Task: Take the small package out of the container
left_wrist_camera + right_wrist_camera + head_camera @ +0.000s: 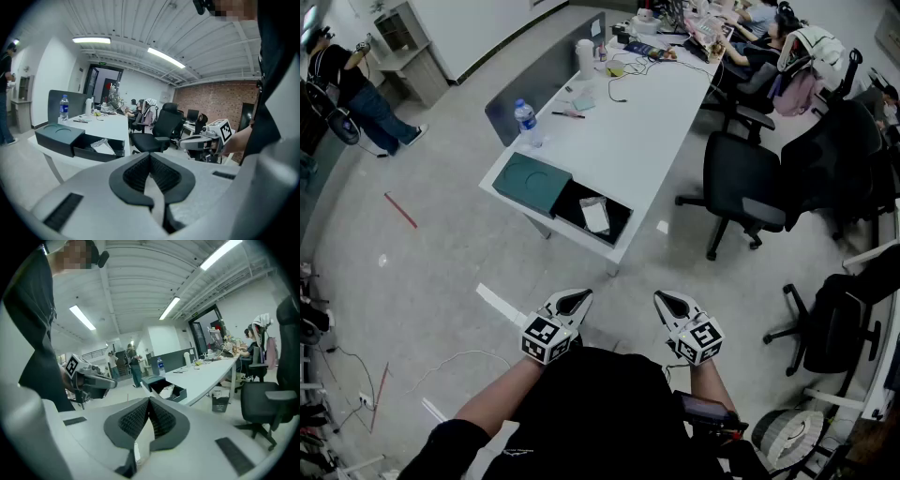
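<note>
An open black container [619, 223] sits at the near corner of the white table [628, 150], and a small pale package [594, 216] lies inside it. The dark green lid [532, 183] rests right beside it on the left. My left gripper [574, 301] and right gripper [672, 302] hover side by side over the floor, close to my body and well short of the table. Both are shut and hold nothing. The left gripper view shows the container [89, 153] and package [103, 145] far ahead at the left. In the right gripper view the container [178, 394] lies ahead.
A water bottle [527, 120], papers and cables lie further along the table. Black office chairs [741, 178] stand to the table's right. A person [347, 84] stands far left, others sit at the far end. A red stick [400, 210] and cords lie on the floor.
</note>
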`<move>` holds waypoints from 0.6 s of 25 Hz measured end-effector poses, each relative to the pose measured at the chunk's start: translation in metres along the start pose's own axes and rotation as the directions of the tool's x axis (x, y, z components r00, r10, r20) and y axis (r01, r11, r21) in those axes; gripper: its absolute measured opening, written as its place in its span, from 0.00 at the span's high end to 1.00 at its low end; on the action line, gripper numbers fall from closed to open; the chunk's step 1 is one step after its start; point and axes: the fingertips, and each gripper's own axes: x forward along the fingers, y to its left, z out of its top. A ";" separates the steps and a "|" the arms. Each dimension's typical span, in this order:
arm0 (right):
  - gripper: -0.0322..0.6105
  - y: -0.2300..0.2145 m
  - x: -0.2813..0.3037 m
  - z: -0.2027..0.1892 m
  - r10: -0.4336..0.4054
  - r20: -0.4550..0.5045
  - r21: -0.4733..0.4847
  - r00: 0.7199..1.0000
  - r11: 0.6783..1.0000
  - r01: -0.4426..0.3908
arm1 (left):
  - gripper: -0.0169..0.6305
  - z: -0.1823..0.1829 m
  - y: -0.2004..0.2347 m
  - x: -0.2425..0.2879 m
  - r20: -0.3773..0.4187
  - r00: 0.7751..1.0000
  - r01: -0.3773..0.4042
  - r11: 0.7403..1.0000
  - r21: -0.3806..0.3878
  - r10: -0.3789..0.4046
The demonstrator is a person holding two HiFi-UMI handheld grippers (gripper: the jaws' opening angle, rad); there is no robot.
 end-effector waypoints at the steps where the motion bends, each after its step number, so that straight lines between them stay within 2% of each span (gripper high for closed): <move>1: 0.91 0.004 -0.002 -0.002 0.012 0.000 -0.003 1.000 1.000 -0.012 | 0.96 -0.005 -0.004 -0.003 0.001 1.000 -0.008 1.000 -0.006 0.009; 6: 0.91 0.019 -0.010 -0.004 0.068 0.001 -0.024 0.998 0.997 -0.068 | 0.96 -0.024 -0.021 -0.018 0.006 0.998 -0.059 0.998 -0.038 0.059; 15: 0.91 0.026 -0.031 -0.011 0.137 -0.016 -0.061 0.990 0.989 -0.138 | 0.96 -0.032 -0.049 -0.023 0.048 0.991 -0.120 0.991 -0.063 0.123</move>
